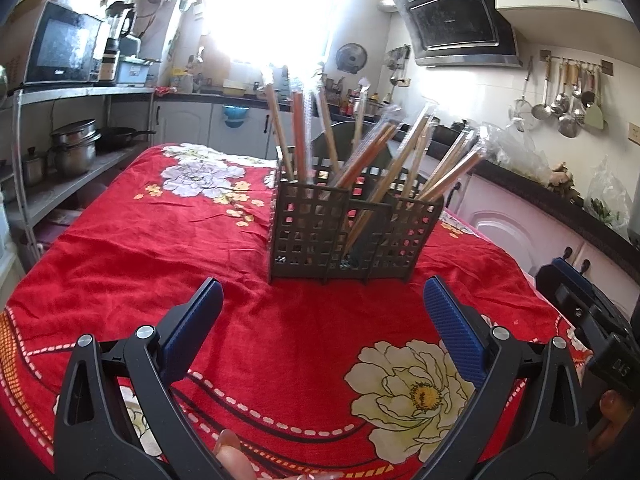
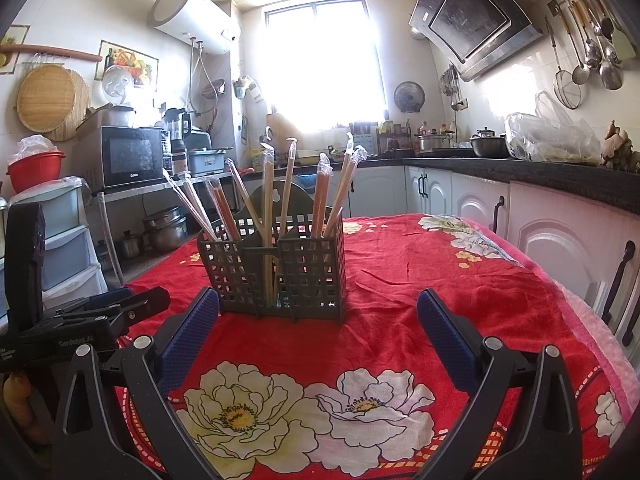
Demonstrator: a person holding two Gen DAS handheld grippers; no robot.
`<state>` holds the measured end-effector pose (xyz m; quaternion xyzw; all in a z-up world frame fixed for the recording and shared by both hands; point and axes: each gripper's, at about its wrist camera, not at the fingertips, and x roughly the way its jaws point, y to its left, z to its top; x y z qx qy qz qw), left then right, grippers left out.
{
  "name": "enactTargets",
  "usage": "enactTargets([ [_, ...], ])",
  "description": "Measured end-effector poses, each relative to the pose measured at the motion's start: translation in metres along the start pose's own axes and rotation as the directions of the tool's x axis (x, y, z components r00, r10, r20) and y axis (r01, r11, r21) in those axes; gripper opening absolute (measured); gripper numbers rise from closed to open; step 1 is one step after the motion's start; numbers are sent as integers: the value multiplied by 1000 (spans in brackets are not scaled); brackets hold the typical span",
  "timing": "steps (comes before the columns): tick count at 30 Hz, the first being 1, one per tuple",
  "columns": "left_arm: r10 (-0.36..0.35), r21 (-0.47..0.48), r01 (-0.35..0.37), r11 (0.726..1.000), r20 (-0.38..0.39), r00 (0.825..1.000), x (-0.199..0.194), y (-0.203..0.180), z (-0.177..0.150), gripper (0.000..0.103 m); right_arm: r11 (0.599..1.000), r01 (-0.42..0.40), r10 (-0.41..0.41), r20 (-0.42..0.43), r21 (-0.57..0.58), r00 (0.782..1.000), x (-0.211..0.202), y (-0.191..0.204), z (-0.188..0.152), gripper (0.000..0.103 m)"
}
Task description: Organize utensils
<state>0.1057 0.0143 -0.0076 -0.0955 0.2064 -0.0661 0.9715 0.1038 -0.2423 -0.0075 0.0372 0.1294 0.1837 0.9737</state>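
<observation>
1. Left gripper [image 1: 322, 300] and right gripper [image 2: 318, 308] both hover with fingers spread wide, empty.
2. Ahead of each stands the grid holder [image 1: 352, 232], upright on the red floral cloth [image 1: 140, 240].
3. Wrapped chopsticks [image 1: 298, 136] lean inside its compartments.
4. A fingertip [image 1: 232, 454] shows beneath the left gripper.

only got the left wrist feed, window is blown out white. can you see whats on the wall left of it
Observer: Yes. In the right wrist view a white water heater hangs high on that wall.
Operator: anything under it
Observer: A microwave sits on a metal shelf, with a red basin further left.
Operator: and the holder, all utensils in?
Observer: The wrapped chopsticks all stand in the grey holder; none lie on the red cloth.
Operator: right gripper?
Observer: The right gripper is open, holding nothing.
</observation>
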Motion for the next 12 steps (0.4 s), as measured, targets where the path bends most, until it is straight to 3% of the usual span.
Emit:
enactTargets([
  [5,31,-56,-33,998,-41,999,-4,16,8,93,999,39,-37,-61,38,997,6,-12,5,97],
  [7,108,-55,-114,992,-106,988,0,32,20,93,994,108,-104,-113,25,988,13,-26,14,97],
  [9,174,-36,-183,982,-177,969,10,56,34,93,967,254,-252,-236,-22,939,37,-57,23,97],
  [12,289,0,-301,954,-275,917,44,96,43,93,924,381,-352,-420,-14,837,75,-111,22,97],
])
